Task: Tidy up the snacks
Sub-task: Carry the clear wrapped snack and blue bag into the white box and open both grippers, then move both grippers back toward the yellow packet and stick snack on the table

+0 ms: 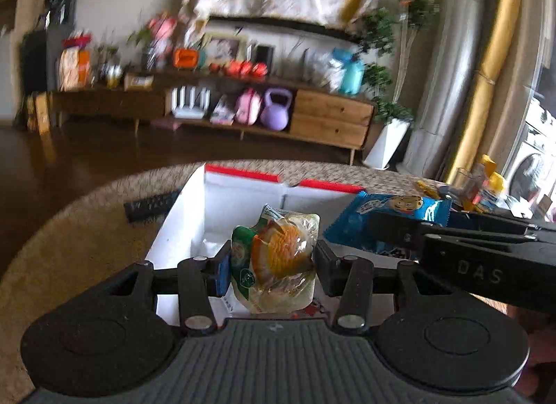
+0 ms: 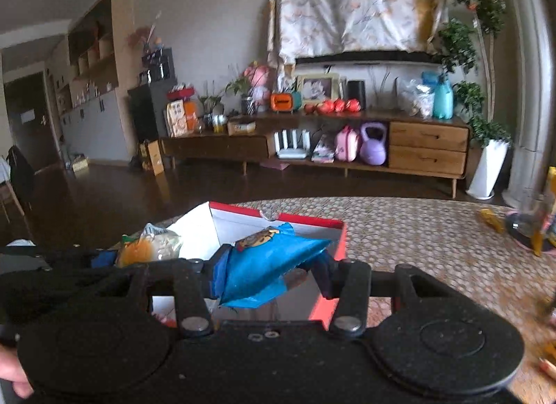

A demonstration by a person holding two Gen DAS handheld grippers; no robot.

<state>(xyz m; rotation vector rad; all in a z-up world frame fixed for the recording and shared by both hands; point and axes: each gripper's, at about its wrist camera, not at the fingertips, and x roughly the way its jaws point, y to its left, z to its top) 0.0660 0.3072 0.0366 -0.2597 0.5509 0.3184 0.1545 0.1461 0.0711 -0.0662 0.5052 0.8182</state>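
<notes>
My left gripper [image 1: 272, 265] is shut on a clear snack pack [image 1: 278, 258] with an orange and green print, held over the open white box with a red rim [image 1: 243, 174]. My right gripper [image 2: 269, 273] is shut on a blue snack bag [image 2: 267, 265] above the same box [image 2: 333, 251]. In the left wrist view the blue bag [image 1: 389, 216] and the right gripper's black body [image 1: 486, 254] sit just to the right. In the right wrist view the clear pack [image 2: 153, 247] shows at the left, beside the left gripper's black body.
The box stands on a round table with a patterned cloth [image 2: 434, 240]. More snacks and a glass [image 1: 465, 185] sit at the table's far right. A black flat object [image 1: 149, 207] lies left of the box. A wooden sideboard [image 2: 347, 146] lines the far wall.
</notes>
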